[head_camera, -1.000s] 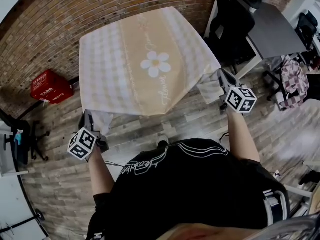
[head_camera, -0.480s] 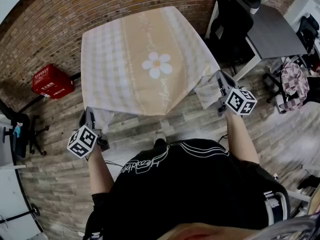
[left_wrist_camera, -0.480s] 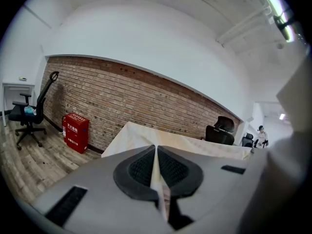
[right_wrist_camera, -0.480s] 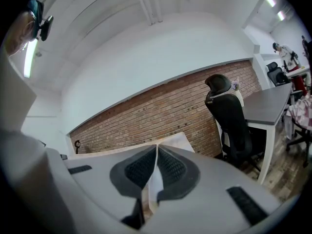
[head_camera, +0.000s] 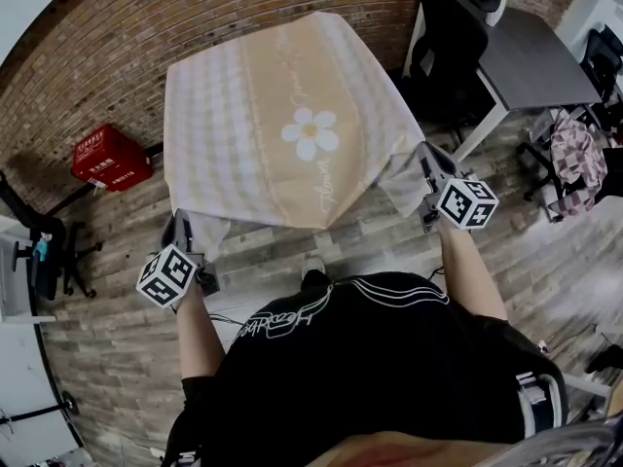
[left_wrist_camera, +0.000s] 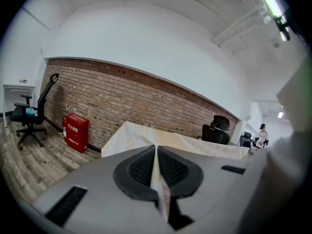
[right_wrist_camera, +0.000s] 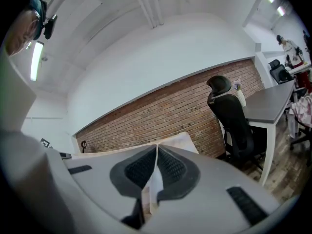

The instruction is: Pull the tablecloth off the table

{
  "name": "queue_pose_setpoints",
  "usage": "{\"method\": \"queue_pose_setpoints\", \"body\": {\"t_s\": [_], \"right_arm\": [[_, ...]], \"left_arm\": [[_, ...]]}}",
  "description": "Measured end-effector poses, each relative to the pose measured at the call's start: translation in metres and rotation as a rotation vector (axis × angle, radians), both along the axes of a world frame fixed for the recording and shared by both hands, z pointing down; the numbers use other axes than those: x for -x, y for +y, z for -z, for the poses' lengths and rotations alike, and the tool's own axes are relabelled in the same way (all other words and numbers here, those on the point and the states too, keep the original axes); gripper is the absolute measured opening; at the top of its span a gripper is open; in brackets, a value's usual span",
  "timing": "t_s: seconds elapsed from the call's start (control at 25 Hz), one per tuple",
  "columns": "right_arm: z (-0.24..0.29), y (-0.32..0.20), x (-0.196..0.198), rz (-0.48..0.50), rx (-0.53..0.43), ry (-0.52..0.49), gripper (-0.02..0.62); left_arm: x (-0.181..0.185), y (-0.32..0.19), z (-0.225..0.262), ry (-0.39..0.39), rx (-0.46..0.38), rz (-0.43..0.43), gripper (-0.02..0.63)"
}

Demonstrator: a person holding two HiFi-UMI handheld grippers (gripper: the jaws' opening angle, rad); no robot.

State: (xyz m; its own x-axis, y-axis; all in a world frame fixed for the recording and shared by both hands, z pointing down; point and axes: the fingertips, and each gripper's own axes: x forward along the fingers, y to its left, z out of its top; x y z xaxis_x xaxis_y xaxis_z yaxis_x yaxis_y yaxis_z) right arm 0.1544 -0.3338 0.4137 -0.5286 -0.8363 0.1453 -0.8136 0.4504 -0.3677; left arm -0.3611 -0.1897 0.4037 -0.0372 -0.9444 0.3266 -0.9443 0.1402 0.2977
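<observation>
A brick wall curves round the far side of the room, and plank flooring runs beneath a square desk wholly covered by the tablecloth. The cloth is pale check with a tan band and 1 white daisy. It lies flat over the top, with its 2 near corners drawn out past the desk edge toward the person.

The left gripper has its jaws closed on the near left corner. The right gripper has its jaws closed on the near right corner. Each gripper view shows a thin pale fold pinched between the ribbed pads. Holding both corners at once probably keeps the pull even, so the cloth should slide toward the person without skewing.

A red crate sits by the wall at the left. A black chair and a grey side table stand at the right.

The desk itself is hidden under the cloth, so its top and legs cannot be judged. The far hem drops out of sight. The lettering along the tan band is too small to read, and the person's torso blocks the nearest floor.
</observation>
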Motion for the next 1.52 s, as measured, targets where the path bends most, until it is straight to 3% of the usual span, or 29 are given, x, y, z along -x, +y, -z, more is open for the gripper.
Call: {"method": "queue_pose_setpoints", "body": {"t_s": [0.72,1.2,1.52], "right_arm": [[0.006,0.060,-0.029,0.038,-0.029,-0.015,-0.002],[-0.004,0.089,-0.046,0.057,-0.008,-0.044,-0.002],[-0.005,0.100,-0.042,0.081,-0.009,-0.038,-0.002]], "left_arm": [[-0.043,0.068,0.013,0.000,-0.054,0.005,0.006],[-0.073,0.098,0.012,0.007,-0.046,-0.003,0.006],[-0.075,0.112,0.016,0.005,-0.050,-0.008,0.006]]}}
